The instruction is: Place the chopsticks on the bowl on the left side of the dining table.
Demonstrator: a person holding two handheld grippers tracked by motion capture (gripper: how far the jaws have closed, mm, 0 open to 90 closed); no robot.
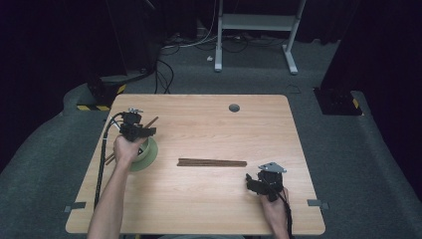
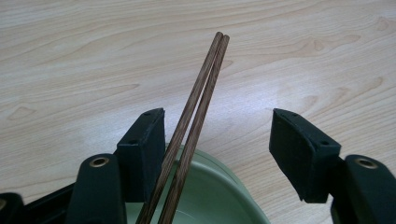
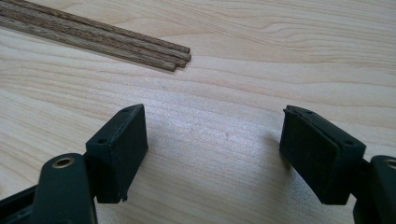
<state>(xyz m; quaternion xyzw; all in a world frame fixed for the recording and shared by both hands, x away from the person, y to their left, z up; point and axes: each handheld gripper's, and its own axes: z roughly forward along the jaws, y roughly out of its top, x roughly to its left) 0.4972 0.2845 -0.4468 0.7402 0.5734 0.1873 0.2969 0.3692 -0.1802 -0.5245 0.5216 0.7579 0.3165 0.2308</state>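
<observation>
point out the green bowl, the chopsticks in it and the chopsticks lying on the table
green bowl [image 1: 152,152], high view, right rim
chopsticks in the bowl [image 2: 198,100], left gripper view, mid-shaft
chopsticks on the table [image 1: 212,162], high view, middle of bundle

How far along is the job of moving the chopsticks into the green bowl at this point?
Done: one pair of chopsticks lies across the green bowl, leaning over its rim. In hand: nothing is gripped; the left gripper stands open around that pair, one stick beside a finger. Left: a bundle of chopsticks lies mid-table, and the right gripper sits open on the bare wood short of its ends.
</observation>
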